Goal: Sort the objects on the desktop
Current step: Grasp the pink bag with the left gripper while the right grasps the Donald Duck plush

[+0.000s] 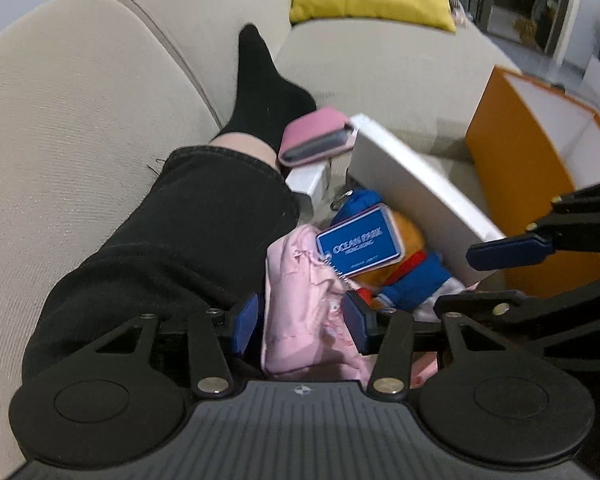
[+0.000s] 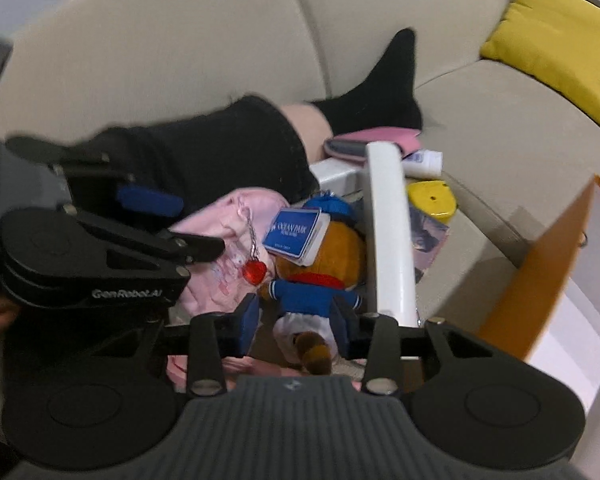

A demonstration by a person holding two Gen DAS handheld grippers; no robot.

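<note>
Just left of the white divider [image 2: 388, 232], the plush toy [image 2: 320, 280] lies lengthwise toward the right hand-held gripper [image 2: 300, 320], whose spread jaws straddle its legs. The left hand-held gripper [image 1: 300, 320], also spread, brackets the pink pouch [image 1: 304, 312] beside it. Blur hides any contact.

Black gripper [image 1: 304, 322], blue pads [image 1: 246, 322], black sock [image 1: 266, 92]
</note>
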